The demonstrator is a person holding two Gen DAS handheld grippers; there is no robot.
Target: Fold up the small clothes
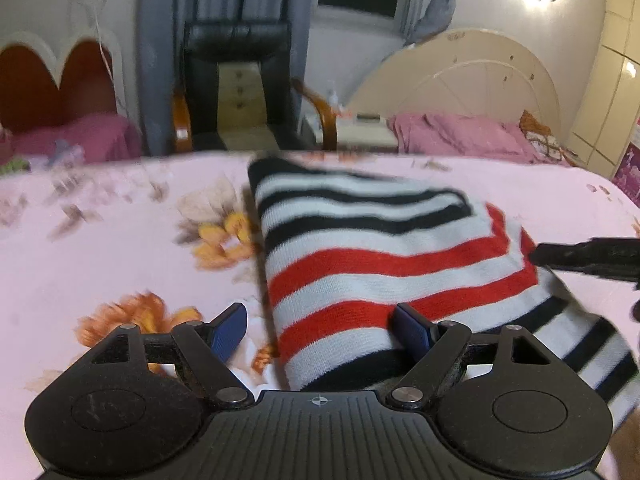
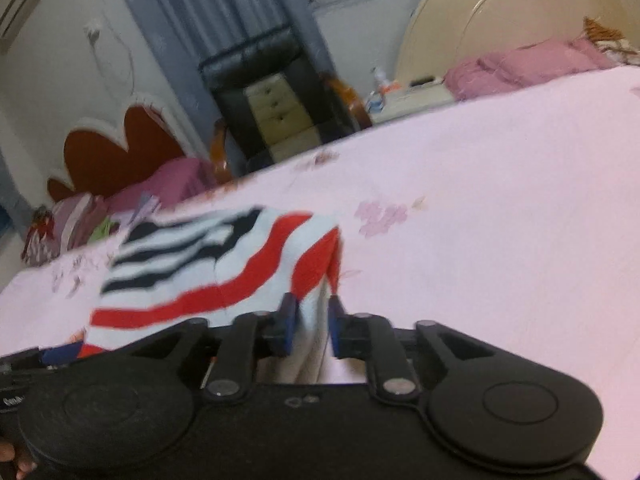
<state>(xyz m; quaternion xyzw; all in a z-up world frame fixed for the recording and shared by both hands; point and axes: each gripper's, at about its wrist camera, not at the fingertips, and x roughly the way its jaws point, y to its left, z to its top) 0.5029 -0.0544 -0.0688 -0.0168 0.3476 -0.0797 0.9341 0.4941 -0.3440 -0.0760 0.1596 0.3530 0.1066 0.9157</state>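
A: Striped knit garment (image 1: 360,264), partly folded, lying on the pink floral bed sheet (image 1: 100,240); long axis running away from the left wrist camera, black-and-white bands far, red-and-white bands near.

B: Relative to the left gripper (image 1: 320,330)?

A: Directly ahead and partly between its blue fingers (image 1: 228,330), spread wide apart, clamping nothing; near folded edge just under the right-hand finger.

B: And the right gripper (image 2: 312,324)?

A: Nearer still to the cloth. Narrowly parted, with a raised red-and-white fold standing between the pads; contact apparent, firmness of pinch not certain through blur. Garment extends leftward and away from it.

B: Leading hand, by judgement?

A: Probably right, carrying its edge across toward the left.
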